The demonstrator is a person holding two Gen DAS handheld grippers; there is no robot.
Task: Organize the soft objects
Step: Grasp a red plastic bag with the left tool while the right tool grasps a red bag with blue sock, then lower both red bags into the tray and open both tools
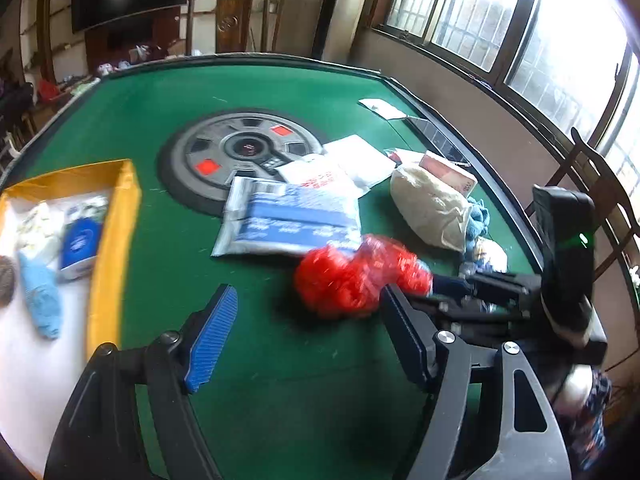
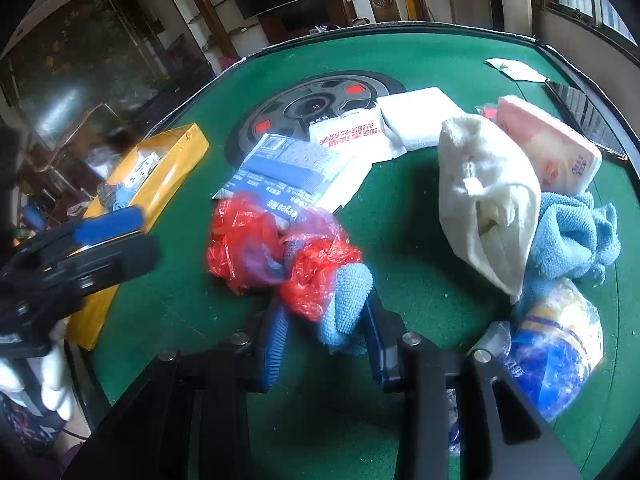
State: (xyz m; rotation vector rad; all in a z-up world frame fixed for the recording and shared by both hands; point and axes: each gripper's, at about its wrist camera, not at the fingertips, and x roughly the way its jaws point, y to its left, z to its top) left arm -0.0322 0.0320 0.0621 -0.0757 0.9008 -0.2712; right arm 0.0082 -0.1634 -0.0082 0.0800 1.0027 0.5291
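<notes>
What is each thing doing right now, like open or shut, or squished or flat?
Left tongs: open, empty.
Right tongs: shut on blue cloth.
Red plastic bag: crumpled, wrapped around cloth.
Yellow box: open, items inside.
Cream pouch: lying sideways.
Blue-grey packet: flat.

My left gripper [image 1: 308, 336] shows black angular arms, round silver screw heads at the joints, and ribbed blue pads on its fingers [image 1: 214, 334]. My right gripper [image 2: 326, 344] is built the same: matte black linkages, silver bolts, blue grooved pads [image 2: 276, 344]. Seen from the left camera, its black housing carries a small green light at far right. White-gloved fingers [image 2: 56, 384] and a dark patterned sleeve show at the near left edge of the right camera's view.
</notes>
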